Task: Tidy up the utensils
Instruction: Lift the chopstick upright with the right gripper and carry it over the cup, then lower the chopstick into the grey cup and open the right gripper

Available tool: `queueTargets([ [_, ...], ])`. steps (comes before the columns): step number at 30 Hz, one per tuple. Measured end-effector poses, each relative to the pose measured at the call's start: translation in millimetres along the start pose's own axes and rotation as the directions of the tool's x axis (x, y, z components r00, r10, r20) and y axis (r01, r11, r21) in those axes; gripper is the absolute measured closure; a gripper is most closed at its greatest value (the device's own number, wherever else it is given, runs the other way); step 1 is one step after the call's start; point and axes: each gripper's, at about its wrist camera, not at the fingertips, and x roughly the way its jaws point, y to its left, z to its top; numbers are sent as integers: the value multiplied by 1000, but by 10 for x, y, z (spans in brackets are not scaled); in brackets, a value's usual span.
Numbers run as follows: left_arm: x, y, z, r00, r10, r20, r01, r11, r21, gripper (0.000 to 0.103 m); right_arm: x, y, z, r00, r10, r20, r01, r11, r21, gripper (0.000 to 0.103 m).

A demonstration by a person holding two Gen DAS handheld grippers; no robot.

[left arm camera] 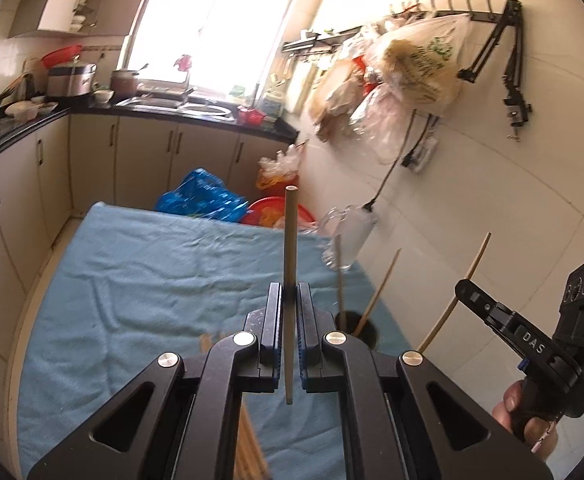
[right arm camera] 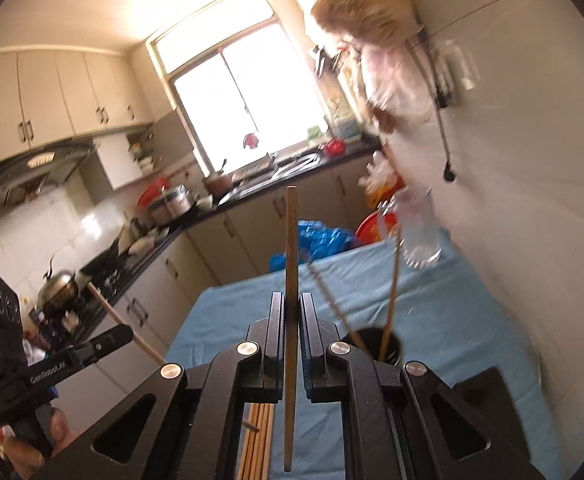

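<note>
Clamped between the jaws of my left gripper (left arm camera: 290, 300) is one chopstick (left arm camera: 290, 264), standing nearly upright, its tip well above the jaws and its lower end hanging free over the blue cloth (left arm camera: 131, 280) on the counter. On my right gripper (right arm camera: 291, 304) I see the same: jaws clenched on a second chopstick (right arm camera: 290, 248), also close to vertical. From the left camera, that right gripper shows at the far right, held in a hand (left arm camera: 524, 412), with its stick crossing the jaws at a slant. Beneath both grippers a bundle of loose chopsticks (right arm camera: 257, 436) lies flat on the cloth. A black holder (right arm camera: 376, 344) stands near the wall with two chopsticks leaning in it, and a clear glass (right arm camera: 418, 232) sits beyond it at the cloth's far corner.
</note>
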Motion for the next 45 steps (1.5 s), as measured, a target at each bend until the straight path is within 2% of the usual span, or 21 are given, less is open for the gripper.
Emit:
queueTargets([
  [10, 273, -626, 426, 996, -74, 46, 72, 996, 46, 97, -120, -349, 500, 991, -65, 116, 58, 996, 65, 96],
  [16, 575, -813, 522, 995, -100, 24, 99, 994, 50, 97, -2, -468, 703, 986, -92, 137, 82, 994, 76, 96],
  [21, 923, -820, 403, 995, -90, -41, 91, 995, 48, 97, 255, -603, 671, 990, -105, 90, 97, 991, 90, 96],
  [26, 1263, -697, 205, 990, -67, -122, 70, 997, 20, 97, 588, -791, 449, 993, -119, -8, 119, 987, 105, 96],
  [34, 1539, -576, 49, 984, -32, -175, 34, 999, 10, 97, 884, -1009, 232, 989, -117, -92, 130, 980, 149, 96],
  [40, 1576, -583, 59, 984, -23, -176, 26, 1000, 15, 97, 581, -910, 453, 996, -93, -5, 93, 985, 147, 95],
  [45, 1618, -589, 27, 982, -20, -186, 24, 1000, 19, 97, 450, -833, 619, 991, -116, 60, 108, 987, 121, 96],
])
